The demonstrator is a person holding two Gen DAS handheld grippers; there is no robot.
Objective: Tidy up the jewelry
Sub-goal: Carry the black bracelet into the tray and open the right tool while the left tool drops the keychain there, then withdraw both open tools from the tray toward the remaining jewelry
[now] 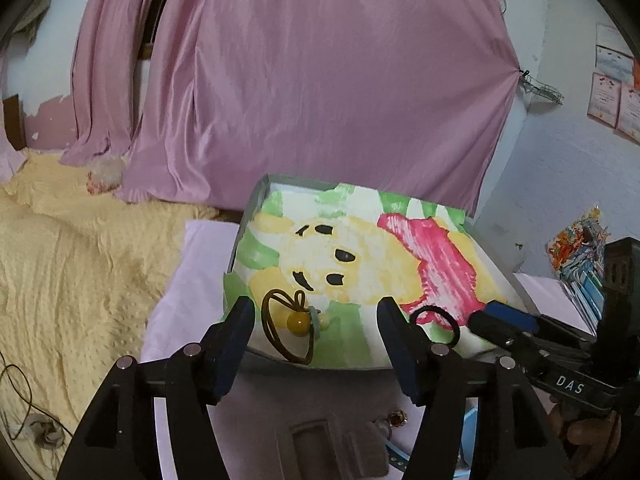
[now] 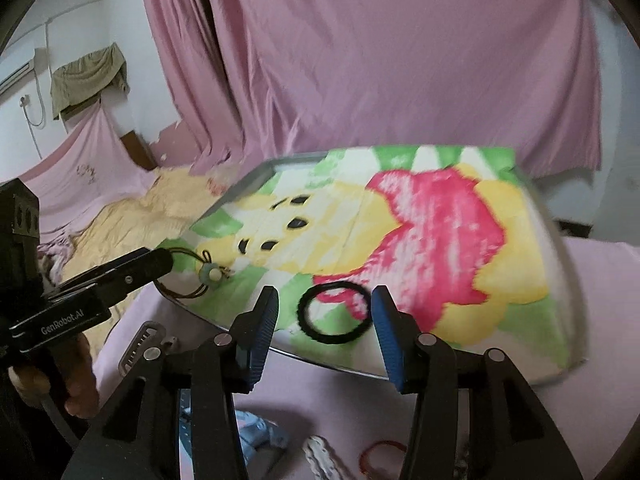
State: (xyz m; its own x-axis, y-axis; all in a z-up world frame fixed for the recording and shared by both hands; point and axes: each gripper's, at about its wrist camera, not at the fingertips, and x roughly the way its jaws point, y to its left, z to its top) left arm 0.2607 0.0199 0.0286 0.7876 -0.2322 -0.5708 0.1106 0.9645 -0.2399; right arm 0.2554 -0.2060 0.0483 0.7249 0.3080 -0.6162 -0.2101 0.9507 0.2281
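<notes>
A metal tray point(image 1: 253, 200) point(image 2: 288, 159) lined with a sheet painted with a yellow bear lies on pink bedding. On its near left corner rests a brown cord necklace point(image 1: 280, 334) point(image 2: 188, 292) with an amber bead and a green ring. My left gripper point(image 1: 316, 320) point(image 2: 160, 262) is open just above it, fingers on either side, not touching. A black hair tie point(image 1: 438, 320) point(image 2: 334, 314) lies flat near the tray's front edge. My right gripper point(image 2: 325, 312) point(image 1: 496, 318) hovers open over it, holding nothing.
Loose pieces lie on the pink cloth in front of the tray: a red bracelet point(image 2: 380, 452), a white beaded strand point(image 2: 320, 456), a metal clip point(image 2: 140, 344), a small amber stud point(image 1: 396, 418). A yellow blanket point(image 1: 72, 260) spreads left. Pink curtains hang behind.
</notes>
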